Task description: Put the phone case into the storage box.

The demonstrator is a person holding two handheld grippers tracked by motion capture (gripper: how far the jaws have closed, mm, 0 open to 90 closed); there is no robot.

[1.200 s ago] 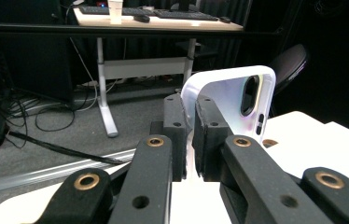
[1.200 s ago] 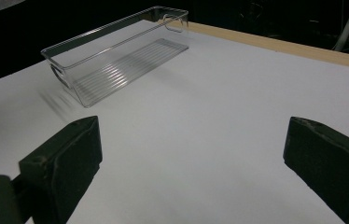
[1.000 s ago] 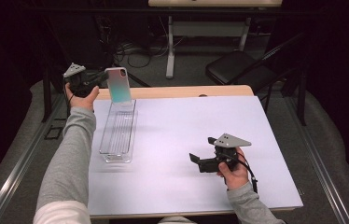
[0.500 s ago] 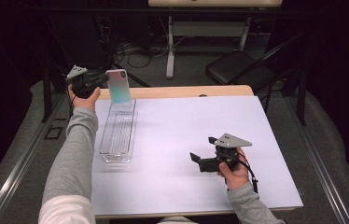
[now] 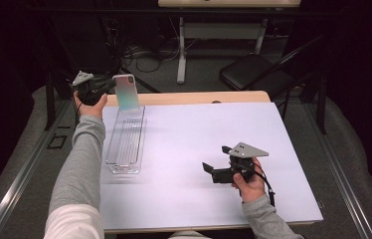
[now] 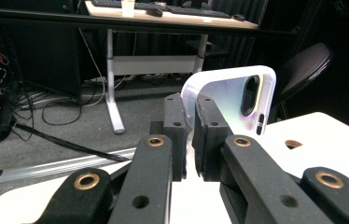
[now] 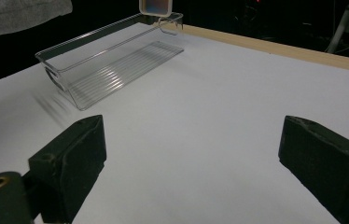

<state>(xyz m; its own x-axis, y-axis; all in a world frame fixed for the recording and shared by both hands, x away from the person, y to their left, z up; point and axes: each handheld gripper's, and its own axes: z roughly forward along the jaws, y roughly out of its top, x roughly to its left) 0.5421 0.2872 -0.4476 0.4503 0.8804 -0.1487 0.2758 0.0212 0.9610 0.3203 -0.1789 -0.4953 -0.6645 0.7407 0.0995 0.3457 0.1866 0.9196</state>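
A: What does the surface look like, and the room around it?

B: The table (image 5: pixel 209 164) is covered by a smooth, matte white sheet, with a strip of pale wood showing along its far edge. Past that edge the room is dark: a grey floor, a tangle of black cables (image 5: pixel 139 52), the white leg of a desk (image 5: pixel 181 55) and a black chair (image 5: pixel 253 72) with a padded seat. A metal rail (image 5: pixel 20 174) runs along the floor on the left.

A: And the left gripper?

B: The left gripper (image 5: pixel 105 85) is held off the table's far left corner, its black, blocky pads clenched on the edge of a phone case (image 5: pixel 127 93). In the left gripper view the case (image 6: pixel 238 102) stands upright just beyond the pads, a thin glossy shell with rounded corners, an oblong camera cut-out and a faint rainbow sheen.

A: What lies under it?

B: Just below and to the near side of that gripper sits a clear plastic bin (image 5: pixel 126 139), long and narrow, with a ribbed floor and rounded rim. It rests on the white sheet; the case hangs above its far end, apart from it.

A: The other one?

B: The right gripper (image 5: pixel 213 163) rests low over the near right part of the sheet, jaws spread wide with nothing between them. Seen from it, the bin (image 7: pixel 112 60) lies well ahead and to the left.
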